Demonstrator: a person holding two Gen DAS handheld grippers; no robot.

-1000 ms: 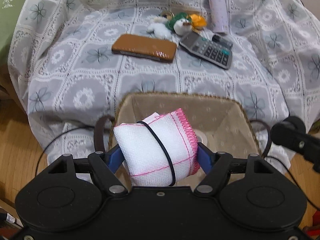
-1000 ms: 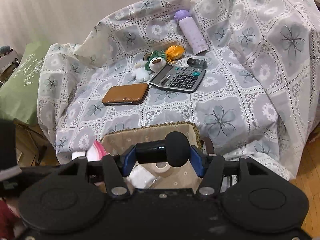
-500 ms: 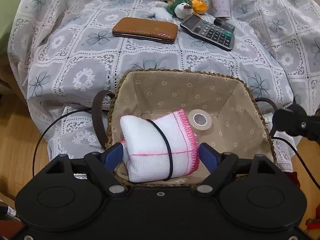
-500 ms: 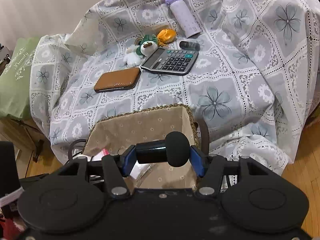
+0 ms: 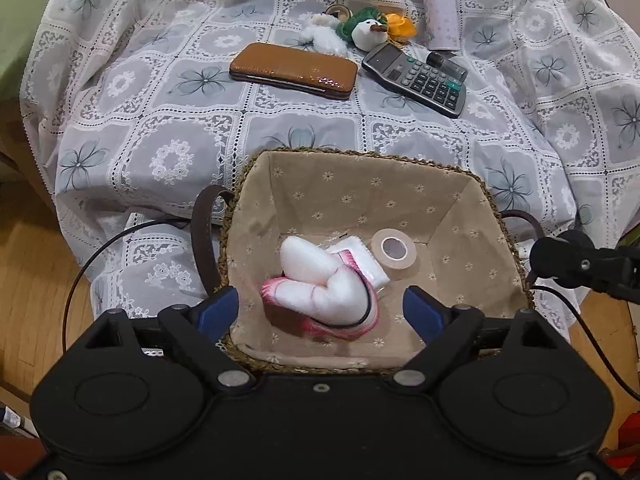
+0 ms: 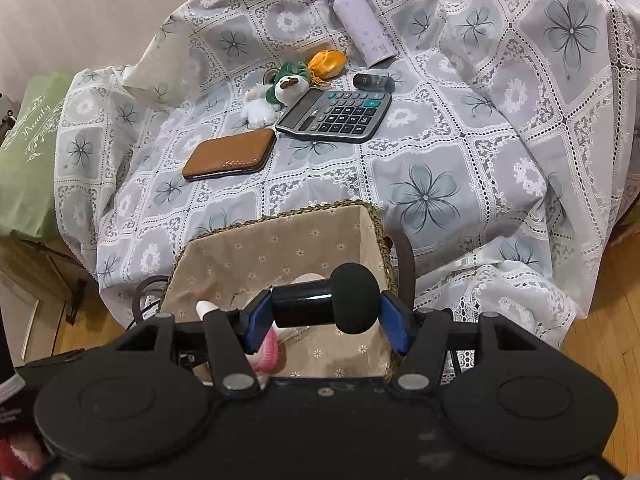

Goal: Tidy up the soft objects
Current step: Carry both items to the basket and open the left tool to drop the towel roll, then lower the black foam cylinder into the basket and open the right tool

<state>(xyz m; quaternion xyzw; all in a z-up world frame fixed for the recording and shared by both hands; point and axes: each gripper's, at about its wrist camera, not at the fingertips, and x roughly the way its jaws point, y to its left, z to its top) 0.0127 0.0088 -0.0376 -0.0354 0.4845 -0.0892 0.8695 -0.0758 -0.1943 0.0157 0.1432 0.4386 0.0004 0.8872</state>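
A rolled white towel [image 5: 320, 284] with pink stitched edges and a black band around it lies on the floor of the cloth-lined woven basket [image 5: 360, 156]. My left gripper [image 5: 320, 300] hangs over the basket's near rim. Its jaws are opening, and the towel lies below and between them, touching neither blue pad. My right gripper [image 6: 326, 306] is shut on a black microphone [image 6: 352, 298] with a foam head, held crosswise above the basket [image 6: 280, 220]. A green and white plush toy [image 5: 364, 30], a white plush [image 5: 324, 36] and an orange pouch [image 5: 400, 26] lie on the far cloth.
A roll of beige tape [image 5: 394, 254] sits in the basket beside the towel. On the flowered lace cloth lie a brown wallet [image 5: 294, 70], a calculator [image 5: 416, 78], a small dark cylinder [image 5: 446, 66] and a lilac bottle [image 5: 440, 4]. Wooden floor and a black cable [image 5: 80, 272] are at left.
The left jaws have spread and let go of the towel, which dropped from between the pads onto the basket floor. The right gripper still holds the microphone.
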